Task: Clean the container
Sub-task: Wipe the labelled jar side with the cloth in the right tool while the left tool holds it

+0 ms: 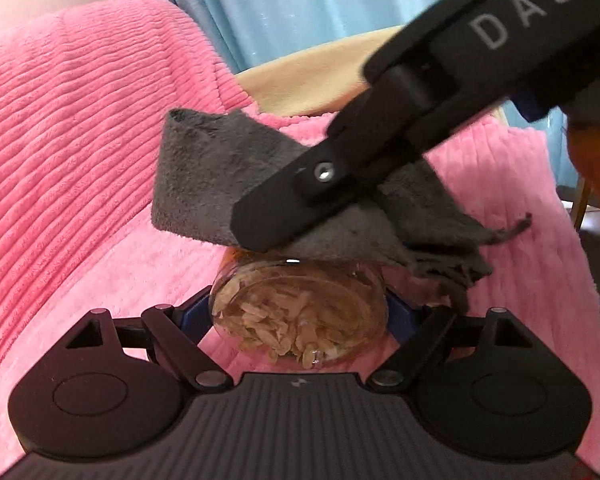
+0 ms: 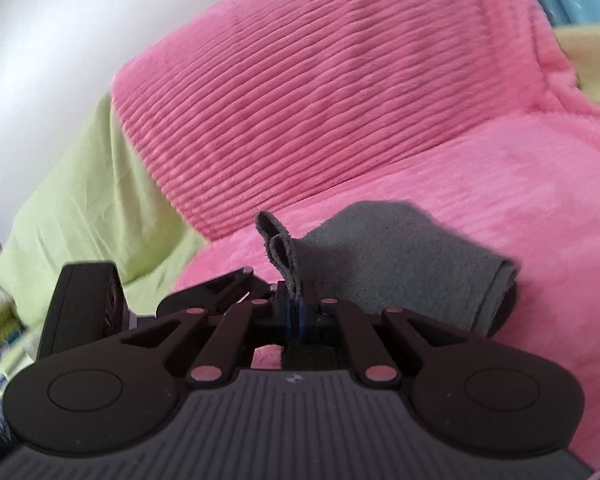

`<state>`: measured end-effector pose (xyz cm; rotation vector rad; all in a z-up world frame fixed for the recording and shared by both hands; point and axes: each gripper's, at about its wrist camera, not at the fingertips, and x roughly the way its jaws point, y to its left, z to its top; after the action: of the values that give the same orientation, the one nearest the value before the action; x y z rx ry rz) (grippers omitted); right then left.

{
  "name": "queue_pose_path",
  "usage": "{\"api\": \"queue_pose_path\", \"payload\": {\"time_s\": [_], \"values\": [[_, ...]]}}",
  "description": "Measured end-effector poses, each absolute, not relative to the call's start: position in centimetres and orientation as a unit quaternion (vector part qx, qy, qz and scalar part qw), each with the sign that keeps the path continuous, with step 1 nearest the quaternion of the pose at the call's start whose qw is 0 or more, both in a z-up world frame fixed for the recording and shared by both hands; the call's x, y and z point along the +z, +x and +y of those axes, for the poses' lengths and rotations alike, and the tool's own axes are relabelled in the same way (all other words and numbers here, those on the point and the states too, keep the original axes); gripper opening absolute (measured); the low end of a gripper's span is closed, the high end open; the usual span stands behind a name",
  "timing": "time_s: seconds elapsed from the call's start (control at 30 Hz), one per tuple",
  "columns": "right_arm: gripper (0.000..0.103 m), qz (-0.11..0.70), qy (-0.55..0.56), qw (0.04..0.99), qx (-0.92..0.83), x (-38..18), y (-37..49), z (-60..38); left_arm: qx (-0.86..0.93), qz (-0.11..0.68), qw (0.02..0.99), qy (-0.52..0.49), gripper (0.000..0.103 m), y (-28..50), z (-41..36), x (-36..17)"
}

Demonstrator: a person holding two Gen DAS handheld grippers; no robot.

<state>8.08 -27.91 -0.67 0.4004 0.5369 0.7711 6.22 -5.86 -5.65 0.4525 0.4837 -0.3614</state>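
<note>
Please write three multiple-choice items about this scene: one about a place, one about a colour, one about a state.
1. Where is the grey cloth?
A. on top of the jar
B. under the jar
C. far behind the jar

2. What colour is the ribbed blanket?
A. blue
B. pink
C. white

3. How does the right gripper stand?
A. wide open
B. shut on the cloth
C. shut on nothing

Answers:
1 A, the cloth lies on the upper side of the clear jar, which the left gripper holds.
2 B, it is pink in both views.
3 B, its pads pinch a fold of cloth.
</note>
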Motion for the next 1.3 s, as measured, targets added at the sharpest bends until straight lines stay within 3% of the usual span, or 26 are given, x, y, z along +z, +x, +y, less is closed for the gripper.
{"api": "queue_pose_path", "payload": {"time_s": [0.23, 0.4, 0.47, 0.6, 0.73, 0.8, 1.13, 1.3], "values": [[0.001, 0.249, 0.202, 0.882, 0.344, -1.1, 9.1, -28.2, -0.179, 0.246, 0.931, 0.202, 0.085, 5.3, -5.6, -5.4], [0.001, 0.244, 0.18, 0.889, 0.343, -0.9, 8.5, -28.0, -0.216, 0.291, 0.931, -0.032, 0.086, 6.8, -1.2, -4.4], [0.001, 0.247, 0.192, 0.885, 0.343, -1.0, 8.7, -28.3, -0.224, 0.304, 0.924, -0.065, 0.085, 7.0, -0.6, -4.7], [0.002, 0.252, 0.2, 0.883, 0.343, -0.8, 8.4, -28.3, -0.215, 0.291, 0.932, 0.005, 0.085, 6.2, -1.9, -4.5], [0.003, 0.273, 0.183, 0.849, 0.414, -0.5, 6.7, -27.0, -0.182, 0.25, 0.935, 0.173, 0.085, 5.1, -4.4, -4.9], [0.002, 0.273, 0.164, 0.846, 0.428, -0.3, 6.0, -26.2, -0.177, 0.24, 0.932, 0.207, 0.085, 4.4, -5.3, -5.1], [0.001, 0.255, 0.201, 0.88, 0.345, -0.6, 9.0, -28.3, -0.174, 0.239, 0.93, 0.218, 0.085, 4.7, -6.1, -5.0], [0.001, 0.256, 0.194, 0.883, 0.343, -0.4, 8.7, -28.2, -0.2, 0.282, 0.937, 0.045, 0.087, 6.2, -3.1, -4.2]]}}
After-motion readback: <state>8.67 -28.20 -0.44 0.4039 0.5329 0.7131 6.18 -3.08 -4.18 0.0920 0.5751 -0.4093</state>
